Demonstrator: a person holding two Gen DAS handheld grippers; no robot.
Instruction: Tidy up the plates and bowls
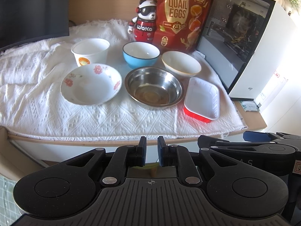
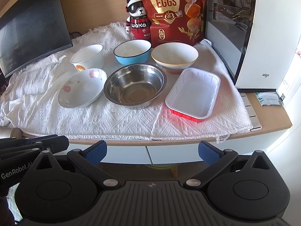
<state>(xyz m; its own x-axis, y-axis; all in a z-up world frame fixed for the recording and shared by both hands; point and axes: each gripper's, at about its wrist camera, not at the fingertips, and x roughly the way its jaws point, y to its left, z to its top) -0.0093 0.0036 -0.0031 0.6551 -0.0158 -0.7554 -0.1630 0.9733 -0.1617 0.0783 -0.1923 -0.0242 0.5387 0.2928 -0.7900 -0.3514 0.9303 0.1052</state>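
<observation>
Several dishes sit on a white cloth (image 1: 94,116): a floral bowl (image 1: 91,84) (image 2: 81,88), a steel bowl (image 1: 153,87) (image 2: 134,85), a red tray with white inside (image 1: 202,98) (image 2: 193,94), a white paper cup (image 1: 90,51) (image 2: 87,56), a blue bowl (image 1: 141,54) (image 2: 132,51) and a white gold-rimmed bowl (image 1: 181,65) (image 2: 174,56). My left gripper (image 1: 151,151) is nearly shut and empty, below the desk's front edge. My right gripper (image 2: 152,153) is open wide and empty, also in front of the desk edge.
A panda figure (image 1: 144,21) and a red quail eggs bag (image 1: 185,15) stand at the back. A white computer case (image 1: 263,52) stands at the right, a dark monitor (image 2: 28,30) at the left. The right gripper's body shows in the left wrist view (image 1: 263,146).
</observation>
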